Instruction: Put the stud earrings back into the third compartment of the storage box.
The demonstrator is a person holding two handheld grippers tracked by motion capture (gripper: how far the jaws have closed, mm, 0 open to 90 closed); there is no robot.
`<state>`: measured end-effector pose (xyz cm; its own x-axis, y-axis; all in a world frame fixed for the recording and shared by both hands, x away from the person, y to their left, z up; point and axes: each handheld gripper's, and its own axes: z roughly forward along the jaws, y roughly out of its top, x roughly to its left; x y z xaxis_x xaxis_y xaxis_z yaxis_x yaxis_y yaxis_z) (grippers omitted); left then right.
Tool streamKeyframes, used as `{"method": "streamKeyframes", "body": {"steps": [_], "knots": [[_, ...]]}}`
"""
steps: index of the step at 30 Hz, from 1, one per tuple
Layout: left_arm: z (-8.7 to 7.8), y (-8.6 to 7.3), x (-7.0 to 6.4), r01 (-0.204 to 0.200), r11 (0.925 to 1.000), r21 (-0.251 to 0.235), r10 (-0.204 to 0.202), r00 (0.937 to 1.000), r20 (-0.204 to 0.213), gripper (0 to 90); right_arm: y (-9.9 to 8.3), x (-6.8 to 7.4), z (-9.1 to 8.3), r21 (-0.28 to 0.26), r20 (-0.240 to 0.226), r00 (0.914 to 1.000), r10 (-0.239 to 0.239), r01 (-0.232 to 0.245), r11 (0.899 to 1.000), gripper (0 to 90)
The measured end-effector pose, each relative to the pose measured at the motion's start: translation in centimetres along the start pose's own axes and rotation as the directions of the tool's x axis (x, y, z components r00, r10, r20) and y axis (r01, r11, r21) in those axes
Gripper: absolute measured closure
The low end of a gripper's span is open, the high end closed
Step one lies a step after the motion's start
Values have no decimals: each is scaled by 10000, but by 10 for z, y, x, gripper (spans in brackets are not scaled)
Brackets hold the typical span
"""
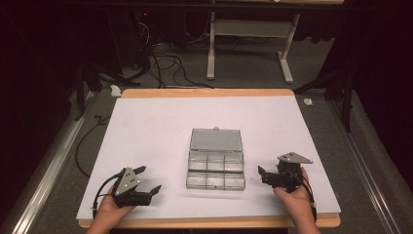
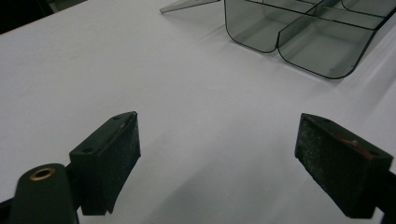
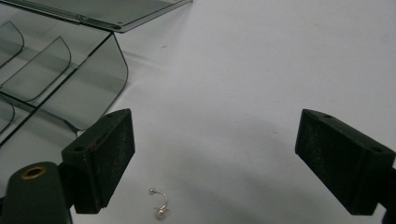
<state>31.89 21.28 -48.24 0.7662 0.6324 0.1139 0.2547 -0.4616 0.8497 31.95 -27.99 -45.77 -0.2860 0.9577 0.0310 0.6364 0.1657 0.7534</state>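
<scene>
A clear plastic compartment box sits mid-table with its lid folded back flat behind it. My left gripper rests near the front left, open and empty, its jaws pointing toward the box. My right gripper is just right of the box, also open and empty. In the right gripper view, a tiny hooked earring with a pearl lies on the white surface close to the left jaw, between my open gripper and the box corner. The compartments look empty.
A white sheet covers the wooden table. Beyond the far edge lie floor cables and a white table frame. A metal rail runs along the left side.
</scene>
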Motion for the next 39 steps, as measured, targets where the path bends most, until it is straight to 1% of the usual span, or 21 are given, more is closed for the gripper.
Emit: {"method": "streamKeyframes", "body": {"steps": [3,4,5,8,10,14,17,18,19,22,26,27,28,31,32,33,34,36,38,39], "knots": [[0,0,0,-14,10000,-8,14,10000,-11,148,0,2,0,92,-269,9996,-110,112,9999,127],[0,0,0,-36,10000,-14,36,10000,-8,147,0,2,0,225,-506,9985,-217,229,9995,145],[0,0,0,-39,10000,-12,39,10000,-3,147,0,2,0,225,-506,9985,-217,229,9995,145],[0,0,0,9,10000,-7,-9,10000,25,147,0,3,0,626,-988,9947,-287,350,9974,185],[0,0,0,22,10000,20,-23,10000,53,148,1,3,-1,852,-1067,9941,-200,291,9959,202],[0,0,0,-12,10000,15,12,10000,30,148,3,3,-5,1125,-959,9953,-130,238,9934,210],[0,0,0,-19,10000,17,19,10000,27,148,3,2,-7,1406,-966,9953,-56,192,9899,211],[0,0,0,-14,10000,17,14,10000,30,148,3,1,-8,1652,-962,9953,-74,233,9860,229],[0,0,0,-13,10000,17,13,10000,34,148,3,1,-8,1652,-962,9953,-74,233,9860,229],[0,0,0,-7,10000,16,7,10000,27,148,5,1,-10,1870,-899,9959,-67,234,9821,229],[0,0,0,-24,10000,18,24,10000,-18,148,7,1,-11,1944,-977,9952,-3,194,9807,246],[0,0,0,-38,10000,33,38,10000,-13,148,7,1,-10,2067,-1097,9940,-8,236,9781,255],[0,0,0,-35,10000,27,35,10000,-1,148,8,2,-10,2206,-1083,9941,-9,250,9750,268],[0,0,0,2,10000,6,-2,10000,44,148,9,3,-9,2301,-1112,9938,-5,263,9728,277],[0,0,0,-1,10000,-7,2,10000,63,148,11,4,-8,2452,-1089,9940,-103,369,9688,281],[0,0,0,6,10000,-6,-6,10000,81,148,13,6,-5,2599,-1131,9935,-92,385,9649,285],[0,0,1,15,10000,-10,-15,9999,112,148,13,6,-5,2599,-1131,9935,-92,385,9649,285],[-1,0,1,41,10000,-36,-40,9999,160,148,15,8,-1,2905,-1213,9925,-167,516,9555,286],[-1,0,1,55,10000,-65,-54,9998,173,148,17,11,3,3288,-1312,9906,-382,798,9410,267],[-1,0,1,59,10000,-64,-58,9998,183,148,17,12,5,3368,-1378,9896,-421,868,9376,261]]}}
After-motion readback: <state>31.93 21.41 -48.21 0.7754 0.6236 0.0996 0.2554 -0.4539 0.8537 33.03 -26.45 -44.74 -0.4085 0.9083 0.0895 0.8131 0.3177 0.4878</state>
